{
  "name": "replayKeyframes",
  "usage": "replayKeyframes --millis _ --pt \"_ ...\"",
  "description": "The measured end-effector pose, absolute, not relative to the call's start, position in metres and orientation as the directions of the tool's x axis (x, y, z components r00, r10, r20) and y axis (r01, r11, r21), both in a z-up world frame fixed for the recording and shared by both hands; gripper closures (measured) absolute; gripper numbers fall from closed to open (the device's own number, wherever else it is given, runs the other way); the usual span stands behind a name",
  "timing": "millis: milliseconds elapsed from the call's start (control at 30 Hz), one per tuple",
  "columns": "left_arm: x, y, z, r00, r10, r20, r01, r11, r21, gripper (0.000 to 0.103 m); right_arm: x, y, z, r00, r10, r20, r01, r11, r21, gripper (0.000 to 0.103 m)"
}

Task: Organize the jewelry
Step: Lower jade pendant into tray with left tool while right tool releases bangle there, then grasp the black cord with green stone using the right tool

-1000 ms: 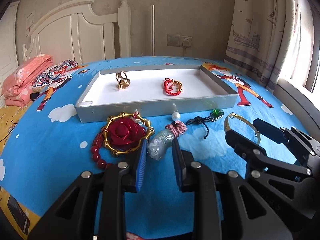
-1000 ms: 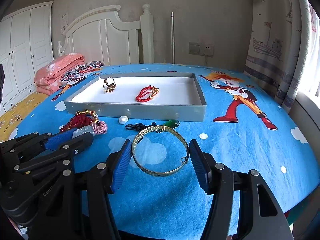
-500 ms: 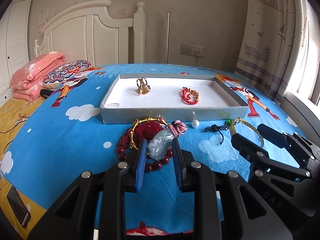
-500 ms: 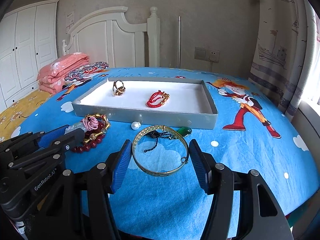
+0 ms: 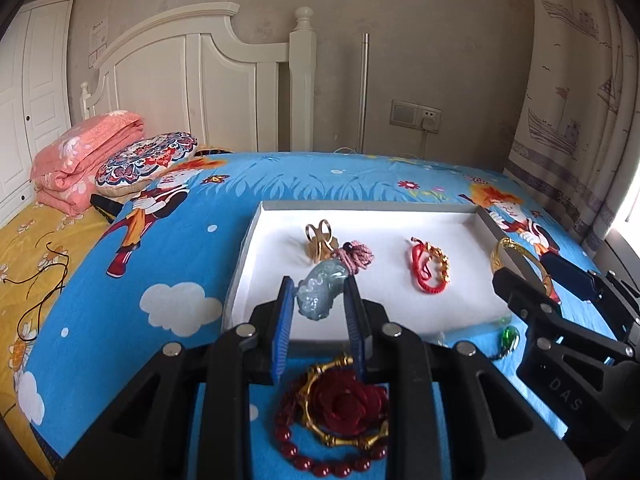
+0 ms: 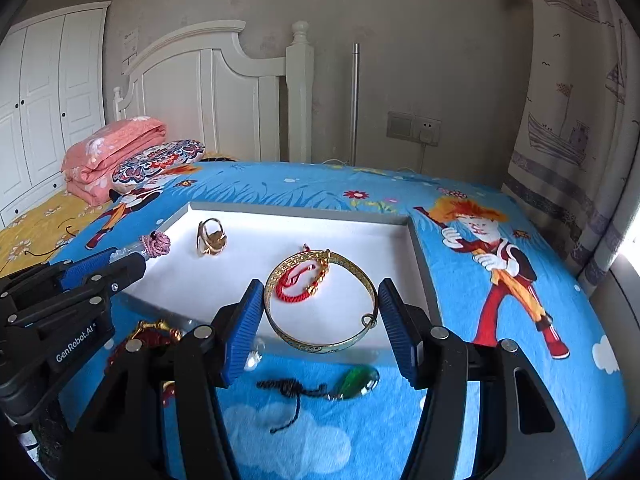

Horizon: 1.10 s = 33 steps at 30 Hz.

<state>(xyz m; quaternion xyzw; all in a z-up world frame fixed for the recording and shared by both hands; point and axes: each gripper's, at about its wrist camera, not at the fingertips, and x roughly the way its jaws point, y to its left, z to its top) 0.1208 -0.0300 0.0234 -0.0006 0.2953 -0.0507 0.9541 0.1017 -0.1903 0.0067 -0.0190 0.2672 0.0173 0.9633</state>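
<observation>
Bedroom with white headboard (image 5: 208, 80) at 11 o'clock, ship-print curtain (image 5: 572, 92) at 2 o'clock; blue cartoon bedspread (image 5: 168, 248) under everything. Folded pink quilt (image 5: 86, 152) and patterned cushion (image 5: 146, 158) at 9 o'clock. Shallow grey tray (image 5: 256, 224) with white floor at centre, holding a gold ring (image 5: 319, 240) toward its left and a red cord bracelet (image 5: 430, 266) toward its middle.

Left tool (image 5: 318, 308) pinching a pale jade pendant (image 5: 322, 290) between blue pads, raised over the tray's near-left part, pink tassel knot (image 5: 358, 256) trailing toward 12 o'clock. Below it, on the bedspread just outside the tray's near wall, a red rose charm (image 5: 346, 402) in a gold frame, ringed by a dark red bead bracelet (image 5: 320, 458).

Right tool (image 6: 320, 314) clamped on a gold bangle (image 6: 320, 302), held roughly level above the tray's near-right part, over the red cord bracelet in the right wrist view. On the bedspread at 6 o'clock of the bangle: a green gem pendant (image 6: 356, 378) on a black cord (image 6: 294, 390), and a small pearl (image 6: 254, 358) beside the tool's left pad.
</observation>
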Motion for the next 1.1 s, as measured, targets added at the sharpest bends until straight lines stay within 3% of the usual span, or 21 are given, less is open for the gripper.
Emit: replayKeyframes --millis 500,533,600,667,900,1100 --pt "0.199 -0.040 0.020 0.760 -0.024 -0.650 0.044 0.999 0.016 0.078 0.187 -0.203 0.006 0.805 -0.030 -0.592 0.017 0.999 -0.027 0.043" --pt "0.200 -0.038 0.019 0.758 -0.018 -0.652 0.036 0.999 0.014 0.076 0.187 -0.206 0.006 0.805 -0.030 -0.593 0.023 1.000 -0.020 0.038" --pt "0.199 -0.033 0.017 0.755 -0.020 -0.656 0.023 1.000 -0.004 0.057 0.182 -0.211 0.008 0.813 -0.023 -0.582 0.028 1.000 0.000 0.038" --pt "0.193 -0.027 0.019 0.765 -0.016 -0.644 0.011 1.000 -0.011 0.050 0.172 -0.216 0.010 0.821 -0.015 -0.571 0.024 1.000 0.007 0.038" --pt "0.148 -0.010 0.025 0.806 0.019 -0.591 -0.030 1.000 -0.009 0.036 0.115 -0.235 0.009 0.842 0.011 -0.539 0.012 0.999 0.039 0.038" --pt "0.095 -0.004 0.013 0.834 0.055 -0.549 -0.050 0.998 0.023 0.029 0.070 -0.239 -0.011 0.829 0.023 -0.559 0.013 0.998 0.060 0.038"
